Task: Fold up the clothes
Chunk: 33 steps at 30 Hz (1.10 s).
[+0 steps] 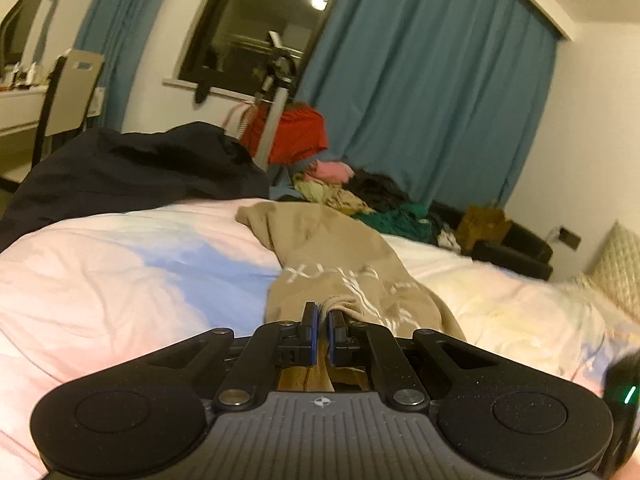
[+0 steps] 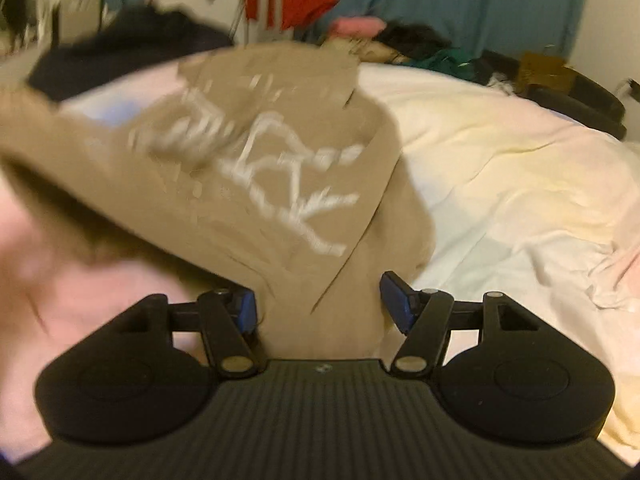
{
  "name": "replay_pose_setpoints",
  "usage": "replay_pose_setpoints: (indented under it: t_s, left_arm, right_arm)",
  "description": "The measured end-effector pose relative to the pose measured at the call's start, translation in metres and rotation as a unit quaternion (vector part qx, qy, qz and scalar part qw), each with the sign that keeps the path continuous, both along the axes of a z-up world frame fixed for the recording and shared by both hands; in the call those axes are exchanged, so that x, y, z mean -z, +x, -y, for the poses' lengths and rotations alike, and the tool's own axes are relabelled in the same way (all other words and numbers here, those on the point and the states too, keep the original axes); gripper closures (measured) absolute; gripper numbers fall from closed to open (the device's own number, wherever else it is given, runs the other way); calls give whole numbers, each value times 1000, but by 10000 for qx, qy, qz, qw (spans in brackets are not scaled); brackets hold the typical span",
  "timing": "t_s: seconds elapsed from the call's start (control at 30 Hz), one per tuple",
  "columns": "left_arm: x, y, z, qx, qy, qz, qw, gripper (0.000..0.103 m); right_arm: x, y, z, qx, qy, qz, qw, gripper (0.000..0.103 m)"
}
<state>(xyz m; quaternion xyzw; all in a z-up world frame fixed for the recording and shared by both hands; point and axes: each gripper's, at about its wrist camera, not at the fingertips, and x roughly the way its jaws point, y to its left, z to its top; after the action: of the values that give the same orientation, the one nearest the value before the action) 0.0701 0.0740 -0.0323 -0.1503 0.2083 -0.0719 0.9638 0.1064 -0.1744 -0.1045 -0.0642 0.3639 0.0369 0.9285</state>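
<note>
Pinched in my left tool (image 1: 319,314) is an edge of the tan printed garment (image 1: 320,248), which trails lengthwise away across the bed (image 1: 120,264). My right tool (image 2: 318,300) gapes wide, the cloth's near edge between its fingers.

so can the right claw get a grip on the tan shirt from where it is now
Probably yes. The right claw is open with the tan shirt lying directly between and ahead of its fingers, nothing in the way. The view is blurred, so the exact contact is unclear. The left claw is already shut on the shirt.
</note>
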Motion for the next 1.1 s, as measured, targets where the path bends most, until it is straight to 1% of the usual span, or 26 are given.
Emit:
replay_pose_setpoints:
  t_s: [0.03, 0.1, 0.17, 0.23, 0.27, 0.3, 0.33, 0.37, 0.4, 0.43, 0.47, 0.53, 0.57, 0.6, 0.67, 0.73, 0.77, 0.8, 0.9, 0.97, 1.0, 1.07, 1.1]
  left_arm:
    - [-1, 0, -5, -65, -65, -14, 10000, 97]
    - [-1, 1, -13, -214, -211, -48, 9995, 97]
    - [0, 2, -20, -336, -323, -114, 9989, 97]
    - [3, 7, -25, -364, -413, -252, 9982, 97]
    - [5, 10, -26, -380, -433, -326, 9978, 97]
    - [7, 13, -26, -364, -403, -418, 9976, 97]
    - [10, 16, -25, -356, -377, -498, 9974, 96]
    - [12, 19, -25, -351, -355, -574, 9971, 92]
    - [15, 22, -24, -344, -321, -663, 9967, 88]
    - [17, 24, -22, -331, -271, -742, 9963, 88]
    - [19, 25, -22, -360, -190, -815, 9958, 86]
    - [23, 27, -21, -434, -25, -974, 9943, 72]
    - [26, 29, -21, -464, 46, -1107, 9928, 57]
    - [28, 30, -22, -493, 116, -1251, 9908, 47]
    - [34, 30, -30, -607, 127, -1538, 9861, 44]
    - [35, 24, -36, -730, 186, -1648, 9834, 40]
    - [34, 20, -38, -788, 242, -1666, 9826, 34]
    - [30, 15, -38, -840, 310, -1592, 9832, 29]
    - [16, -3, -40, -993, 522, -1297, 9852, 24]
    - [5, -15, -41, -1227, 679, -972, 9853, 22]
    - [1, -19, -43, -1326, 673, -825, 9854, 20]
    - [-6, -25, -46, -1511, 618, -545, 9851, 19]
    - [-7, -25, -44, -1400, 590, -505, 9871, 19]
  right_arm:
    - [0, -1, 0, -44, -57, -41, 10000, 39]
    - [-6, -9, 2, -48, -320, 49, 9995, 39]
    - [-14, -21, 6, 231, -537, 444, 9973, 39]
    - [-30, -31, 19, 473, -150, 1051, 9932, 39]
    - [-38, -32, 22, 469, 87, 1294, 9904, 40]
    - [-45, -33, 24, 462, 313, 1528, 9867, 51]
    - [-49, -32, 24, 424, 388, 1659, 9845, 59]
    - [-53, -32, 24, 385, 462, 1784, 9821, 74]
    - [-54, -29, 23, 333, 539, 1823, 9812, 87]
    - [-53, -27, 22, 286, 639, 1826, 9807, 90]
    - [-51, -23, 21, 254, 712, 1792, 9809, 90]
    - [-48, -19, 19, 171, 831, 1721, 9814, 91]
    - [-48, -17, 18, 167, 853, 1696, 9817, 91]
    - [-49, -18, 19, 149, 885, 1697, 9814, 91]
    - [-52, -19, 18, 114, 913, 1718, 9808, 91]
    - [-55, -19, 16, 76, 909, 1753, 9803, 91]
    - [-56, -19, 15, 58, 910, 1769, 9800, 91]
    - [-56, -15, 16, 46, 945, 1754, 9799, 91]
    - [-54, -8, 18, 23, 1049, 1677, 9802, 91]
    - [-51, -2, 21, 28, 1122, 1594, 9808, 91]
    - [-50, 1, 22, 36, 1164, 1550, 9810, 91]
    - [-50, 2, 24, 53, 1300, 1483, 9803, 91]
    - [-49, 3, 26, 62, 1368, 1449, 9799, 91]
